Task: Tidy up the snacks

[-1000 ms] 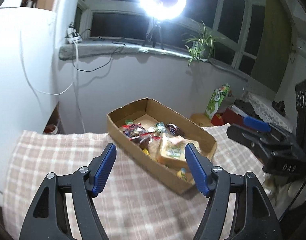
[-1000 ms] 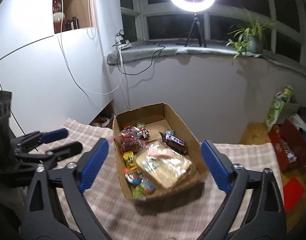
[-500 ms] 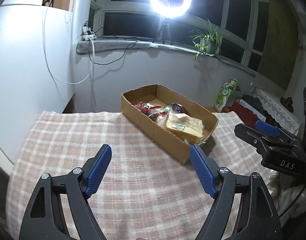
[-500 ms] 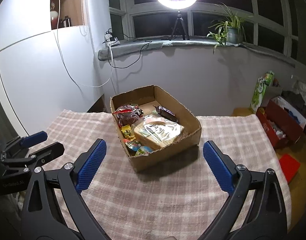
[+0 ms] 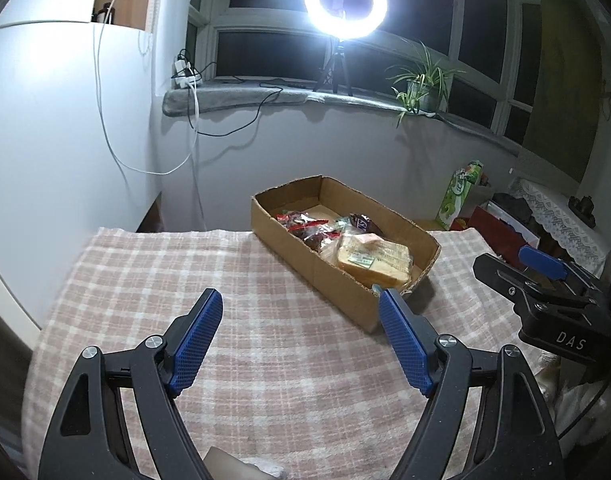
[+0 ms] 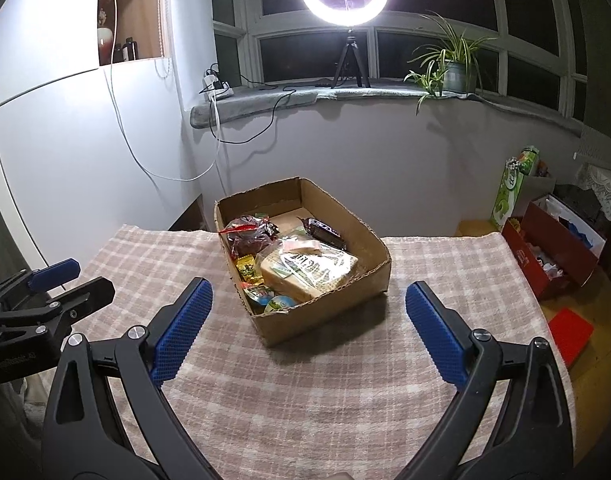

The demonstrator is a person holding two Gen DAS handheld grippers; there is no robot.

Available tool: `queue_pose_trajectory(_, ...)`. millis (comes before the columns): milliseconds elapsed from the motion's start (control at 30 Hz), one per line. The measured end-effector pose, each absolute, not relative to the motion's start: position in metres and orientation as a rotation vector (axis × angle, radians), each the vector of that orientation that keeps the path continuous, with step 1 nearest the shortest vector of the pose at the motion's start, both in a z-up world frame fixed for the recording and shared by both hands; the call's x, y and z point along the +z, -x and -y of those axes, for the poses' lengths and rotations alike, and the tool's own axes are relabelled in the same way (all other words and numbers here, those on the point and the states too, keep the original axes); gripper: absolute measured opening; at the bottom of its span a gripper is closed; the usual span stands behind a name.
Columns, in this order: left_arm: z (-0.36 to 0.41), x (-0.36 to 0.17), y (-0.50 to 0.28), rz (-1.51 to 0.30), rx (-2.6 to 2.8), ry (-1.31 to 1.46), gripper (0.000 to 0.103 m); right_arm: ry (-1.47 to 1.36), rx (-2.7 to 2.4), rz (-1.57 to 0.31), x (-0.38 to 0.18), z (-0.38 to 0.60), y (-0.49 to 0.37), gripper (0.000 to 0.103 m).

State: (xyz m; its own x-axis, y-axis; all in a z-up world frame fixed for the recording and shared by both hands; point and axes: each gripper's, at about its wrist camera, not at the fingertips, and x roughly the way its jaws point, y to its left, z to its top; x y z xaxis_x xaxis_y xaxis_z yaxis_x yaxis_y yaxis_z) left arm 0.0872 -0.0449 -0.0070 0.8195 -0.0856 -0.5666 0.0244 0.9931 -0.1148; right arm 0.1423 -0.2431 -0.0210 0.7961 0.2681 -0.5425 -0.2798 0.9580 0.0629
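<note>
A cardboard box (image 6: 301,256) sits on the checked cloth of the tabletop (image 6: 345,400), holding a wrapped loaf of bread (image 6: 309,270), a red snack bag (image 6: 247,236) and small sweets (image 6: 265,294). From the right hand-held gripper (image 6: 305,322), fingers spread and empty, the box lies at twelve o'clock. From the left hand-held gripper (image 5: 301,332), also spread and empty, it lies near one o'clock.

Snack-filled cardboard box (image 6: 337,312) on checked cloth (image 6: 345,400)

The bagged bread (image 6: 309,270) hides snacks beneath it; the cardboard box (image 5: 337,280) wall hides others.
</note>
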Motion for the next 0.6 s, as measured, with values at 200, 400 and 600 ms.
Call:
queue_pose_trajectory(200, 0.0440, -0.0076, -0.0886, -0.610, -0.054, 0.106, 0.081, 0.022, 0.294, -0.579, -0.0217, 0.2429, -0.1424, 0.099)
queue_pose_trajectory(400, 0.0443, -0.0082, -0.0884, -0.610, -0.055, 0.105, 0.081, 0.023, 0.298, -0.584, -0.0218, 0.2427, -0.1402, 0.099)
queue_pose_trajectory(600, 0.0456, -0.0113, -0.0865, -0.598, -0.052, 0.103, 0.081, 0.026, 0.297, -0.593, -0.0251, 0.2426, -0.1407, 0.099)
